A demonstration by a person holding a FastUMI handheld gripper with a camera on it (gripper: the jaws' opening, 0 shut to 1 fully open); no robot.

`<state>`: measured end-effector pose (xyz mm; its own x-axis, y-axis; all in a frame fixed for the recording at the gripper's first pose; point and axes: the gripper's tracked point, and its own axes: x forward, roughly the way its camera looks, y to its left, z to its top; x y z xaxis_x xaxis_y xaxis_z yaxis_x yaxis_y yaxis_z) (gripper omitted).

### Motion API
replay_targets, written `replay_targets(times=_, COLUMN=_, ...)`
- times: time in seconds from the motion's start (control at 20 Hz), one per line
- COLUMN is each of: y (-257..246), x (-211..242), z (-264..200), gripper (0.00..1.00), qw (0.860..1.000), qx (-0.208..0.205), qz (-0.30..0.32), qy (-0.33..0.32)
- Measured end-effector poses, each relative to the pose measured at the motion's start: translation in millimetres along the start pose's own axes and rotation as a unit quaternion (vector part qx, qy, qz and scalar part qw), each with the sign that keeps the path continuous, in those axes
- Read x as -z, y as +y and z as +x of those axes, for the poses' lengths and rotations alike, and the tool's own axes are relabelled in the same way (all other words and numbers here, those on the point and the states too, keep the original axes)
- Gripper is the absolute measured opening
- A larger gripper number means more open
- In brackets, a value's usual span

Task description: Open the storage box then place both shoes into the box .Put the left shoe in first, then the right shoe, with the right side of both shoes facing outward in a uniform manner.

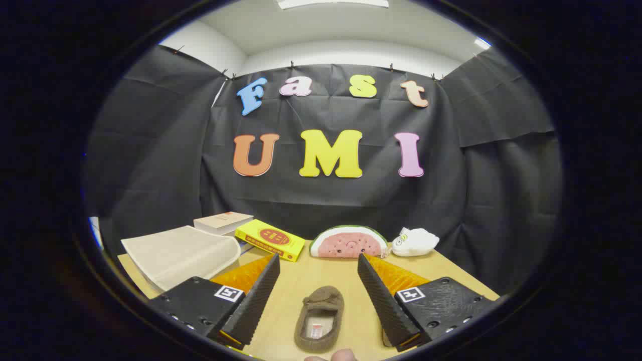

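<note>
The gripper (318, 265) is hovering over the table (321, 276) with its fingers standing wide apart, gripping nothing. A brown shoe (319, 319) is lying flat on the table between the fingers, its long axis running along them, toe pointing ahead and open heel end nearest the camera. Beyond the fingers, a watermelon plush (348, 242), a white plush (415, 241), a yellow book (270, 239) and a beige book (222, 222) are sitting near the wall. A beige cloth box (181, 255) is lying left of the fingers.
</note>
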<state>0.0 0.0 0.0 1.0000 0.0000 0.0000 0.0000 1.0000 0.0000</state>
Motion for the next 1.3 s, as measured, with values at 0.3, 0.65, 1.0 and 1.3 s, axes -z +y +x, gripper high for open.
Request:
replay_targets(times=0.3, y=-4, x=2, z=-1, gripper=0.95, qw=1.000, qx=0.006, qz=0.013, qy=-0.003)
replay_targets(times=0.65, y=6, x=2, z=-2, gripper=0.95, qw=1.000, qx=0.000, qz=0.012, qy=-0.003)
replay_targets(times=1.0, y=26, x=7, z=2, gripper=0.95, qw=1.000, qx=-0.017, qz=0.017, qy=0.003)
replay_targets(times=1.3, y=65, x=9, z=10, gripper=0.95, qw=0.998, qx=-0.053, qz=0.044, qy=0.005)
